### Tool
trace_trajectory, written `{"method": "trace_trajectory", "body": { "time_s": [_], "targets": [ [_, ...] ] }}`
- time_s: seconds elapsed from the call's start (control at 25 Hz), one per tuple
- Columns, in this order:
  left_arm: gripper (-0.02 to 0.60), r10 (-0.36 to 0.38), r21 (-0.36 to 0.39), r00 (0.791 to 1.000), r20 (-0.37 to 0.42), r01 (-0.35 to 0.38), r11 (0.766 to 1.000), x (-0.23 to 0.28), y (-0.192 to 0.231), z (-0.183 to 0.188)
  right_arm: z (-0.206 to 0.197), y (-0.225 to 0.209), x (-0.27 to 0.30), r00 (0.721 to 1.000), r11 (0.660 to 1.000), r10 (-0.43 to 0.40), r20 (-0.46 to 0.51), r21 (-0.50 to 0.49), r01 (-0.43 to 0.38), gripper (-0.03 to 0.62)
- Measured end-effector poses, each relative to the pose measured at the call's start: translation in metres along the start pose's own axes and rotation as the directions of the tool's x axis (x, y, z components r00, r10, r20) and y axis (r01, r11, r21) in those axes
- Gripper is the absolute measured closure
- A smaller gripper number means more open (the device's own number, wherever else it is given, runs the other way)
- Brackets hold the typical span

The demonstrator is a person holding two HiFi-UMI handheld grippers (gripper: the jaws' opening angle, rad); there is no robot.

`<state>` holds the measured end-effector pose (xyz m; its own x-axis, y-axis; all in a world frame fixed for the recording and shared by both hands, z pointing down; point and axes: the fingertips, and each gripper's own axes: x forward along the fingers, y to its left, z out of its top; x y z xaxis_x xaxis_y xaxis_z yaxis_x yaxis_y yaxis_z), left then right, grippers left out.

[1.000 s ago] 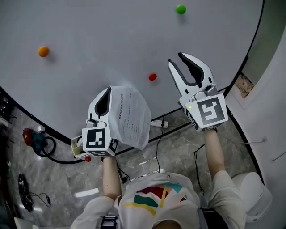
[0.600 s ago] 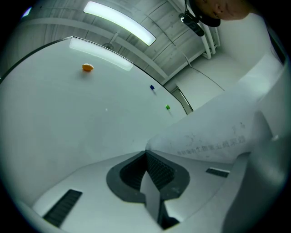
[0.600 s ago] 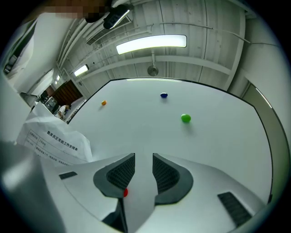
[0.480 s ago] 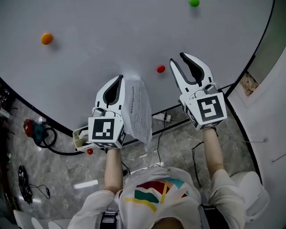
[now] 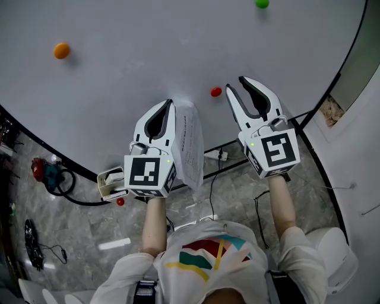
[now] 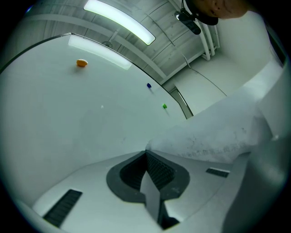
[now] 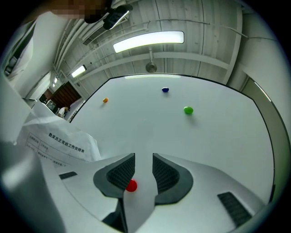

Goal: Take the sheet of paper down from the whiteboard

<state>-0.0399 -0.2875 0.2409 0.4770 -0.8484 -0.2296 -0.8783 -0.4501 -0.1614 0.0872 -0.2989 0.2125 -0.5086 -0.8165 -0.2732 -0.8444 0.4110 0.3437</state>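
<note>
the paper is off the board and in our left gripper

our left gripper (image 5: 170,104) is squeezed tight on 1 edge of the sheet of paper (image 5: 191,145). the paper hangs down from it, in front of the whiteboard (image 5: 119,77), and no magnet sits on it. a moment ago the sheet faced us, wide and open. now it has turned, so we see it more from the side and it looks thin. the left gripper has also come closer to the right one.

our right gripper (image 5: 236,84) has its 2 jaws wide apart and holds nothing. it has dipped a little and is now just beside the red magnet (image 5: 216,92). in the right gripper view that magnet shows low between the jaws, but they do not press on it.

the orange magnet (image 5: 62,50) and the green magnet (image 5: 262,3) are well apart from both grippers.

we think the job is nearly done, because the sheet is free. what is left is to carry it away from the board. only 1 edge is held, so the sheet could flop or slip if we swing it fast.
</note>
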Motion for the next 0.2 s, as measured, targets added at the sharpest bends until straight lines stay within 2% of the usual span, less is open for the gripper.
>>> {"method": "trace_trajectory", "body": {
  "time_s": [0.2],
  "targets": [
    [0.535,0.006,-0.022,1.000,-0.008,-0.006,1.000,-0.002,0.005,-0.009,-0.006,0.020,-0.005,1.000,1.000,-0.014,-0.013,0.023,0.014,0.462]
  ]
}}
